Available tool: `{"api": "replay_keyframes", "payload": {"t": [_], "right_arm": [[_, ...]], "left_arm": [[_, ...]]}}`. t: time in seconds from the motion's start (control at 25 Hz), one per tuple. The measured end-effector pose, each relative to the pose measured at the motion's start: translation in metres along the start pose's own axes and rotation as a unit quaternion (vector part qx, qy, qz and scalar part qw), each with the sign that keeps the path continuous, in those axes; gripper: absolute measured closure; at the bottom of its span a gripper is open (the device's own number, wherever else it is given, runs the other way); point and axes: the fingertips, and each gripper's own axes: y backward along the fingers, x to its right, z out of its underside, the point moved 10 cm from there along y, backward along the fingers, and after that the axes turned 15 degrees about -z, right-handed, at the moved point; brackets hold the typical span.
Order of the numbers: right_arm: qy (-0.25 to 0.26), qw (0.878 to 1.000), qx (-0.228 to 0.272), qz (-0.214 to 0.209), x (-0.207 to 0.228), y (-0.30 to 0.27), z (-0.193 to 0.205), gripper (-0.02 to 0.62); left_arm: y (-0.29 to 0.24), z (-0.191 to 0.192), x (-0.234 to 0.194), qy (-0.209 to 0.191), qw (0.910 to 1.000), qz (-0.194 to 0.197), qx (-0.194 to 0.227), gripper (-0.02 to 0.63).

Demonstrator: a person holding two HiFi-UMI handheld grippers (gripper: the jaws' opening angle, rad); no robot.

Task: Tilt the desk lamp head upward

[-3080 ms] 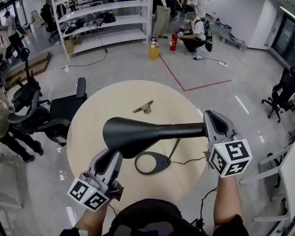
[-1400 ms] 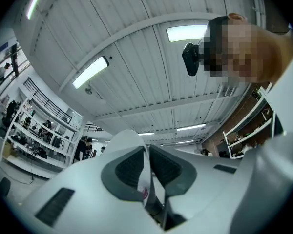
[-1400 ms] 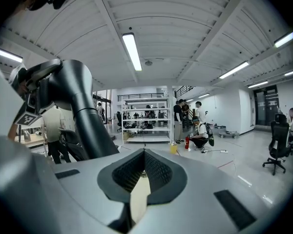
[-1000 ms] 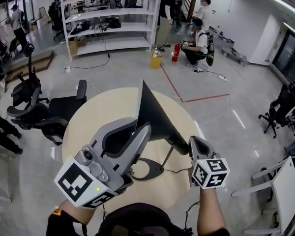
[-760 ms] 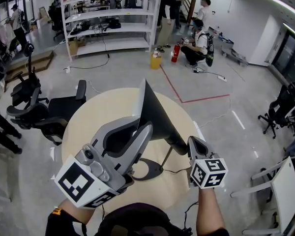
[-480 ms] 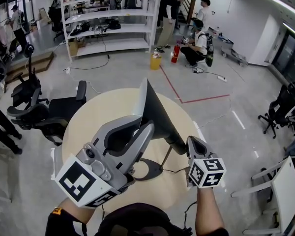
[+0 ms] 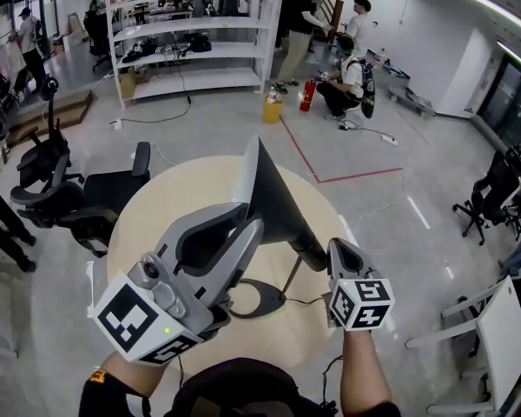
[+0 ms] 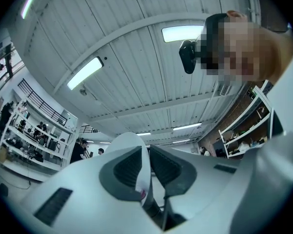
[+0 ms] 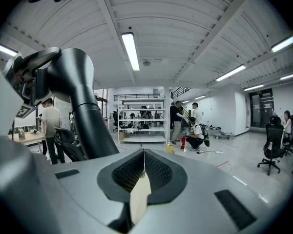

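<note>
A black desk lamp stands on the round wooden table (image 7: 152,224). Its oval base (image 7: 253,299) sits near the front, and a thin stem (image 7: 293,276) rises from it. The cone-shaped lamp head (image 7: 273,200) points steeply upward and away. My left gripper (image 7: 247,221) is shut on the head's rim; in the left gripper view the shade's pale inner side (image 8: 125,141) sits between the left gripper's (image 8: 149,155) pads. My right gripper (image 7: 337,250) is shut with nothing in it, just right of the lamp's neck (image 9: 85,116), which rises beside the right gripper (image 9: 144,155).
The lamp's cable (image 7: 311,301) trails right off the base. Black office chairs (image 7: 78,202) stand left of the table. White shelving (image 7: 187,33) and several people (image 7: 347,72) are at the far side of the room, with a yellow bucket (image 7: 272,109) on the floor.
Three seconds ago the lamp head lay level; now it is tilted upward, and the left gripper has risen with its rim. Over the last second almost nothing has moved.
</note>
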Motion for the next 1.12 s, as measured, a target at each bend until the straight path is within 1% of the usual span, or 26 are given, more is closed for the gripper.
{"api": "replay_keyframes", "payload": {"t": [0.16, 0.32, 0.44, 0.64, 0.8, 0.88, 1.12], "right_arm": [[0.012, 1.000, 0.000, 0.015, -0.004, 0.000, -0.005, 0.578], [0.018, 0.999, 0.012, 0.036, -0.014, 0.009, -0.008, 0.578], [0.022, 0.998, 0.019, 0.048, -0.023, 0.018, -0.007, 0.578], [0.028, 0.997, 0.028, 0.065, -0.043, 0.030, -0.008, 0.578], [0.036, 0.996, 0.031, 0.077, -0.066, 0.034, -0.007, 0.578], [0.038, 0.995, 0.035, 0.082, -0.081, 0.035, -0.003, 0.578], [0.029, 0.993, 0.043, 0.105, -0.120, 0.042, 0.023, 0.578]], "left_arm": [[0.012, 0.000, -0.004, -0.003, 1.0000, -0.004, 0.002, 0.517], [0.029, 0.003, -0.010, 0.014, 0.9999, -0.005, 0.001, 0.517], [0.044, 0.010, -0.018, 0.027, 0.9995, -0.017, -0.003, 0.517], [0.065, 0.033, -0.032, 0.044, 0.9979, -0.035, -0.033, 0.517], [0.079, 0.056, -0.041, 0.057, 0.9959, -0.039, -0.059, 0.517], [0.090, 0.067, -0.047, 0.053, 0.9949, -0.043, -0.074, 0.517], [0.138, 0.116, -0.052, 0.008, 0.9911, -0.056, -0.121, 0.518]]}}
